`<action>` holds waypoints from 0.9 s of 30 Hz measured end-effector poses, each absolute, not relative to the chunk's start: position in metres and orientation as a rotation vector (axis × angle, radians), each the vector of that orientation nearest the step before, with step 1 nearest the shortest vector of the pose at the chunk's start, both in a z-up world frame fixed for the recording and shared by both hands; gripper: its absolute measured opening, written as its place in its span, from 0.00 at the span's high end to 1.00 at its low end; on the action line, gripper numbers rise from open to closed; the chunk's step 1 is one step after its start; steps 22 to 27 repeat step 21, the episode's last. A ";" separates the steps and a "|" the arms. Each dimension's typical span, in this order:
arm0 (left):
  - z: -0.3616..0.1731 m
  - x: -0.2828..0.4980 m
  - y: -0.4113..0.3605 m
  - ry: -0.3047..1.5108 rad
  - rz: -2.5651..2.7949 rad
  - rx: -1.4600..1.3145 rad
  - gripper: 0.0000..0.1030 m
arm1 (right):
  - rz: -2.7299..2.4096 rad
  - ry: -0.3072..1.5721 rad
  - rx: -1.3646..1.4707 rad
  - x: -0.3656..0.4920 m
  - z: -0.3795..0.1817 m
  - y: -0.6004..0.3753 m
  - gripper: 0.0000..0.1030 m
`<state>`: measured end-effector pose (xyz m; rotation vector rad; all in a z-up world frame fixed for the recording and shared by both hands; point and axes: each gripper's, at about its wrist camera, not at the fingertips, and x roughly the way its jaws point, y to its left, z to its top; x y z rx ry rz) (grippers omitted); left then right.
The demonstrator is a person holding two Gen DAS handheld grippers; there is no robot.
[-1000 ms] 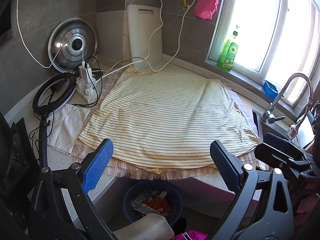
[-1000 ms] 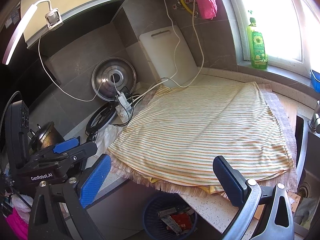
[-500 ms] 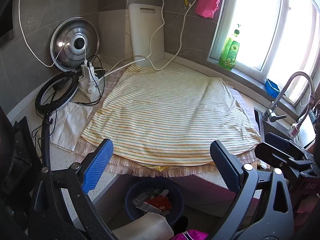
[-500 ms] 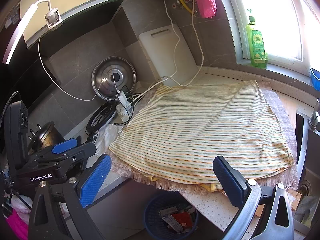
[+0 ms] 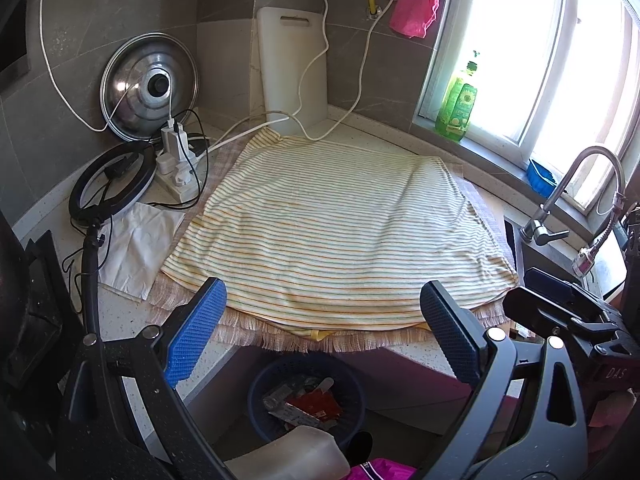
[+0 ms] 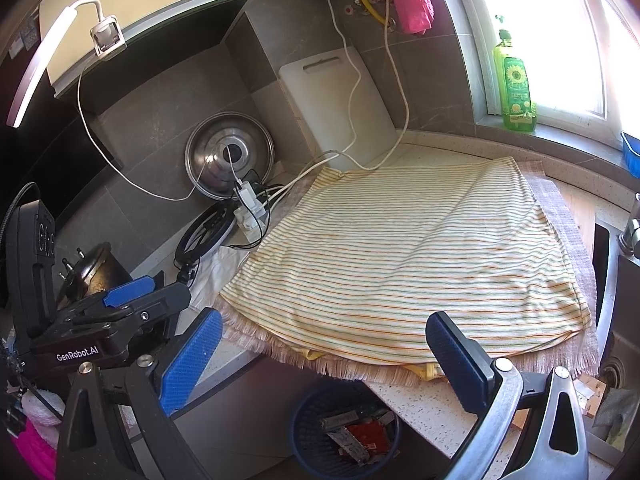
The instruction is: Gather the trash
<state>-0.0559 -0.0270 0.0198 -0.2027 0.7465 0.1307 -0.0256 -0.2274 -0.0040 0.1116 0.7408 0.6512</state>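
A dark blue trash basket (image 5: 256, 392) stands on the floor below the counter's front edge, with red and silver wrappers (image 5: 308, 404) inside. It also shows in the right wrist view (image 6: 304, 428). My left gripper (image 5: 320, 324) is open and empty, held in front of the counter above the basket. My right gripper (image 6: 324, 356) is open and empty, to the right of the left one. A striped yellow cloth (image 5: 332, 224) covers the counter; no trash shows on it. The left gripper's body (image 6: 108, 320) appears in the right wrist view.
A pot lid (image 5: 148, 88), white cutting board (image 5: 292, 68), power strip with cables (image 5: 176, 164) and ring light (image 5: 112, 184) stand at the back left. White paper (image 5: 136, 248) lies left of the cloth. A green bottle (image 5: 456, 108) is on the sill. A faucet (image 5: 568, 200) and sink are on the right.
Both grippers have drifted slightly back and up; the basket shows a little more. Both stay open and empty.
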 end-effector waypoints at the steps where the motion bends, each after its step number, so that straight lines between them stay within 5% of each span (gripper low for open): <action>1: 0.020 -0.056 -0.027 0.747 0.131 -0.203 0.04 | 0.652 0.741 0.110 -0.025 -0.004 -0.227 0.00; 27: 0.018 -0.059 -0.030 0.752 0.162 -0.227 0.04 | 0.633 0.778 0.130 -0.027 -0.011 -0.221 0.00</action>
